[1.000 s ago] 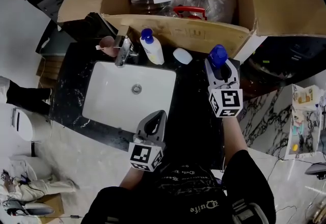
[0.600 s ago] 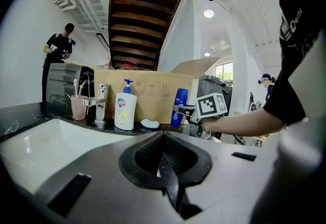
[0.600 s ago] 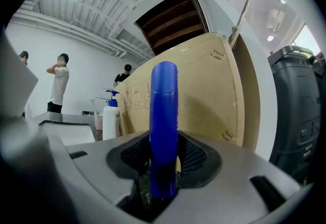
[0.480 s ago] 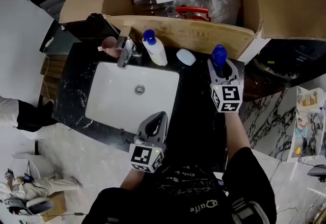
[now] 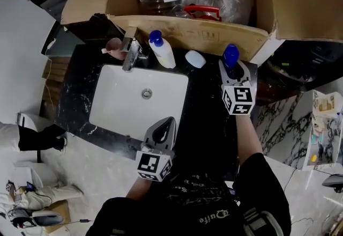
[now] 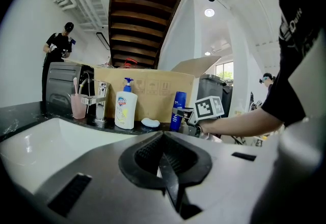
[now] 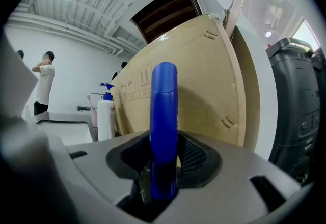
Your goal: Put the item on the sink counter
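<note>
Blue bottle (image 5: 230, 57), the only one, stood clamped upright in the right gripper's (image 5: 234, 73) jaws at the black table's (image 5: 206, 117) far corner, base hidden. Left gripper's (image 5: 167, 125) jaws were together, empty. One pump bottle (image 5: 162, 50) stood nearby.

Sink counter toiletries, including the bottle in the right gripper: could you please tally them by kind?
Bottles: 2 (white pump bottle, blue bottle in the right gripper)
Pink cup: 1
Soap bar: 1
Total: 4
</note>
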Motion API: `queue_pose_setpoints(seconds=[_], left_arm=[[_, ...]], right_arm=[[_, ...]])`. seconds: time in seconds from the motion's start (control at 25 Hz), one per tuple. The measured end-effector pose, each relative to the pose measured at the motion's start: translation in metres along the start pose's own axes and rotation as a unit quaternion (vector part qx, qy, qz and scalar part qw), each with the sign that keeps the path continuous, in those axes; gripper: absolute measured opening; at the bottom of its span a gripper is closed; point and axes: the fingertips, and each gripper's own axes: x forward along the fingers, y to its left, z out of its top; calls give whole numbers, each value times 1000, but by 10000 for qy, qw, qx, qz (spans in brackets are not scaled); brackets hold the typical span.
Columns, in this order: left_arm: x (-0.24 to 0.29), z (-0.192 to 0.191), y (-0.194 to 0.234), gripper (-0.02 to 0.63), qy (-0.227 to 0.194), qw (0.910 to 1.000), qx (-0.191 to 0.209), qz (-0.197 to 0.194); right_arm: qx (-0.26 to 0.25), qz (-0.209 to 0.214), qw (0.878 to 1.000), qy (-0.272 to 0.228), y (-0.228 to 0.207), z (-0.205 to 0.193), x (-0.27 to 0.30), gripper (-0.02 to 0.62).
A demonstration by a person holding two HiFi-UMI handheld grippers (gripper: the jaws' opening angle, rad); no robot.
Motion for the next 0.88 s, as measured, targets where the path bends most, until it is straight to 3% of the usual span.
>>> queue_pose_setpoints(seconds=[0.28, 0.4, 0.48, 0.6, 0.88], left_arm=[[1, -5, -3, 8, 48, 10000, -57, -22], [-2, -4, -4, 8, 17, 10000, -51, 3], [-4, -3, -3, 8, -7, 10000, -68, 29], [-7, -2, 0, 6, -44, 9999, -98, 76], [-15, 3, -3, 8, -190, 9998, -113, 34]], right_arm=[[-13, 176, 9998, 13, 2, -1, 1, 156], [208, 316, 9993, -52, 3, 0, -1, 162], [417, 492, 9978, -147, 6, 3, -2, 202], [321, 579, 9977, -153, 11, 9, -3, 249], [477, 422, 9974, -331, 8, 30, -20, 301]])
